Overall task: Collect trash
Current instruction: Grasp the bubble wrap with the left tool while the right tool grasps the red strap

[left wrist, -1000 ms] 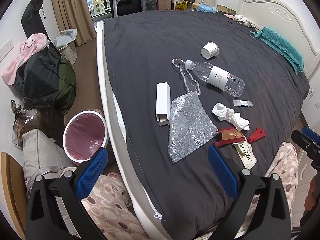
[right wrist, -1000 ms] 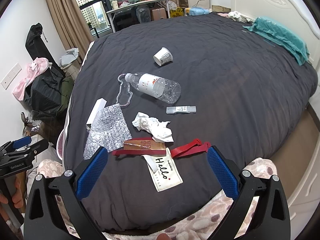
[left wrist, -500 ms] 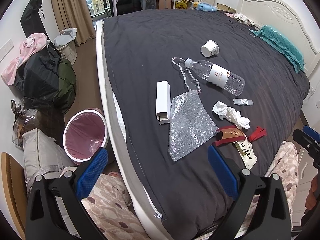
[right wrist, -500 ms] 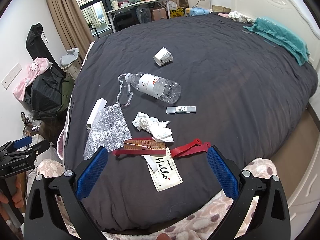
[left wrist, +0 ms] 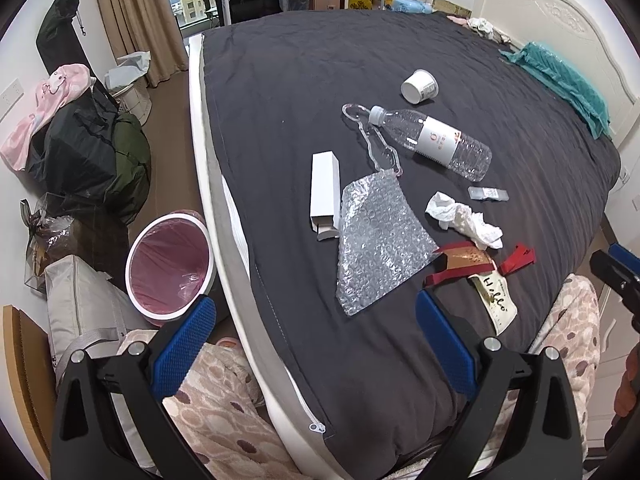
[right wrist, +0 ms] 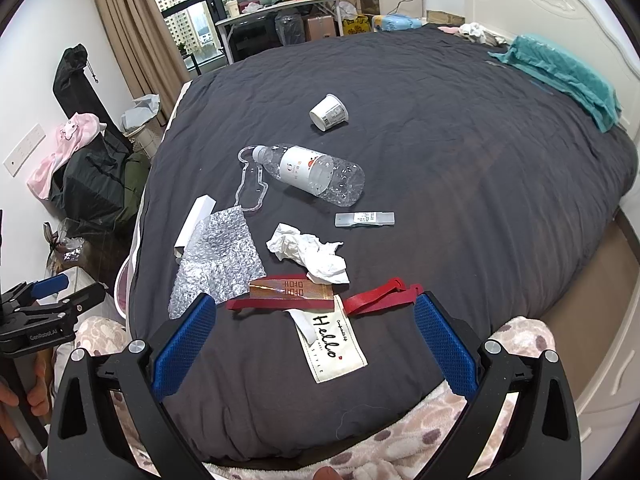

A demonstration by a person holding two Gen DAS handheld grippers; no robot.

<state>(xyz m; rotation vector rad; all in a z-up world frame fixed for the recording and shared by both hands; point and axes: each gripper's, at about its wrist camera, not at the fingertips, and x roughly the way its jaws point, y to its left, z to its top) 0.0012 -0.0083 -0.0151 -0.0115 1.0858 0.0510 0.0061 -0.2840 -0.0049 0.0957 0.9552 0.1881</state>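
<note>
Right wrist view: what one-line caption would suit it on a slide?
Open right gripper above a dark bed strewn with trash: plastic bottle, paper cup, crumpled tissue.

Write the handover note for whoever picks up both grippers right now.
Left gripper: open, empty, held over the bed's near edge.
Right gripper: open, empty, above the Hello tag.
Trash on the dark bedspread: paper cup, plastic bottle, white carton, bubble wrap, crumpled tissue, small clear case, red ribbon, clear plastic strip.
Pink-lined bin stands on the floor beside the bed, on the left.
Done: nothing visibly collected.
Left: everything listed goes in the bin.
</note>
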